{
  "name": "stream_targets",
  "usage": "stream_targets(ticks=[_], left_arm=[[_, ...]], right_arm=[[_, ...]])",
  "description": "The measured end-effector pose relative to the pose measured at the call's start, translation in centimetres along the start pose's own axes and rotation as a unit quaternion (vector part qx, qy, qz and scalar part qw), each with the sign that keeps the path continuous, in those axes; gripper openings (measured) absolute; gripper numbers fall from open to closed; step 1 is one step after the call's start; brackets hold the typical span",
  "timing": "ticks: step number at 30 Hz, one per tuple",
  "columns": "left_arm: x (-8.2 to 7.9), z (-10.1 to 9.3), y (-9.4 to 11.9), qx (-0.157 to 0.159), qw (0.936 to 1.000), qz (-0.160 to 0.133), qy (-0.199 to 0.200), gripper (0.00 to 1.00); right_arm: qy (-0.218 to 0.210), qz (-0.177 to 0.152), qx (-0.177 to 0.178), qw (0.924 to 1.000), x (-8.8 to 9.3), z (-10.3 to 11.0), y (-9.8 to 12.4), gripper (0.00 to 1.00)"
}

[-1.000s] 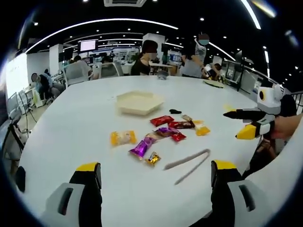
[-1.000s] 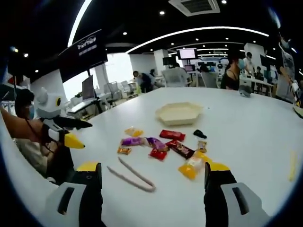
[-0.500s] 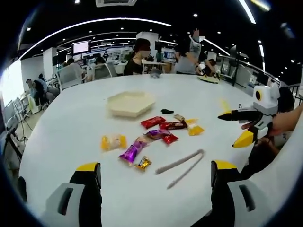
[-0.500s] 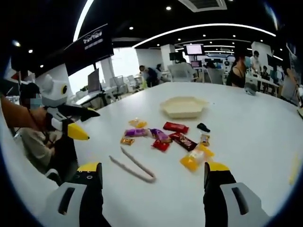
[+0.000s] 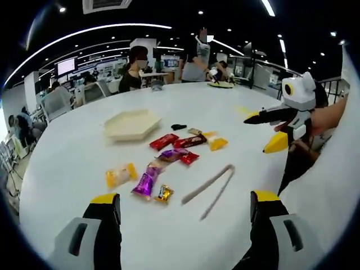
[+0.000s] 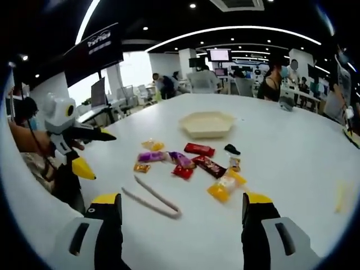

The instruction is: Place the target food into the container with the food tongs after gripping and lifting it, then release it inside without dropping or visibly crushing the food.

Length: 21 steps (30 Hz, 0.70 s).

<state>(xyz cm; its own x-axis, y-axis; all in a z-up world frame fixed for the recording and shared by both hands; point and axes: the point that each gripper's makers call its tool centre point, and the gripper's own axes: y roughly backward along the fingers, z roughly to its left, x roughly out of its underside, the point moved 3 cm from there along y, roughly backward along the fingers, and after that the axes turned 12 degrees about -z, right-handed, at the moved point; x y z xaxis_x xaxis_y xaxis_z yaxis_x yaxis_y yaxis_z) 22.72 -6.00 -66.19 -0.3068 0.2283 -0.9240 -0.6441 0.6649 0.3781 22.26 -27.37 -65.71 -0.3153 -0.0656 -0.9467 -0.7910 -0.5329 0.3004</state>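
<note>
Left tongs are spread wide in the left gripper view, their two yellow-tipped jaws rising from the bottom edge well apart, with nothing between them and nothing touched. Right tongs stand the same way in the right gripper view: jaws far apart, unloaded, held above the white surface. Each pair also shows in the other's view, held up off the edge of the surface in a person's hand, its black and yellow jaws parted and gripping nothing.

On the surface just ahead lie the food tongs, a pale grey pair resting flat, arms slightly splayed and joined at the end nearer the packets, touched by neither hand tool. Just beyond them is a loose scatter of wrapped snack packets: a yellow packet, a purple packet with a small gold sweet beside it, a red packet, a dark red bar and an orange packet. All lie on the surface, outside the container, a cream hexagonal tray sitting farther back behind the snacks.
</note>
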Motion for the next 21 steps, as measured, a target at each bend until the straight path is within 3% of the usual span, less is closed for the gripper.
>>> stream_targets(ticks=[4,6,9,12,13,14,16,21], left_arm=[[0.3,-0.1,-0.7,0.022,0.9997,-0.009,-0.007,0.96],[1.0,-0.5,-0.9,0.044,0.9990,0.000,-0.011,0.95],[1.3,-0.6,-0.8,0.051,0.9985,0.008,-0.018,0.95],[1.0,-0.7,-0.8,0.054,0.9985,-0.007,-0.013,0.96],[1.2,-0.7,-0.8,0.057,0.9983,0.000,-0.015,0.95],[1.7,-0.9,-0.5,0.063,0.9976,0.024,-0.017,0.94],[1.6,-1.2,-0.6,0.070,0.9973,0.013,-0.016,0.94],[2.8,-2.3,-0.7,0.101,0.9942,0.036,-0.010,0.79]], right_arm=[[0.007,-0.001,0.021,0.9997,0.3,-0.1,0.0,0.89],[0.009,0.003,0.035,0.9994,0.3,-0.3,0.4,0.89],[0.003,-0.002,0.043,0.9991,0.1,-0.5,0.9,0.89],[0.002,-0.001,0.048,0.9989,0.4,-0.9,1.1,0.89],[-0.002,0.003,0.052,0.9986,0.6,-1.2,1.2,0.89],[-0.005,0.007,0.053,0.9986,0.6,-1.3,1.2,0.89],[-0.002,0.005,0.053,0.9986,0.5,-1.5,1.4,0.89],[-0.004,0.006,0.067,0.9977,0.7,-2.3,1.8,0.89]])
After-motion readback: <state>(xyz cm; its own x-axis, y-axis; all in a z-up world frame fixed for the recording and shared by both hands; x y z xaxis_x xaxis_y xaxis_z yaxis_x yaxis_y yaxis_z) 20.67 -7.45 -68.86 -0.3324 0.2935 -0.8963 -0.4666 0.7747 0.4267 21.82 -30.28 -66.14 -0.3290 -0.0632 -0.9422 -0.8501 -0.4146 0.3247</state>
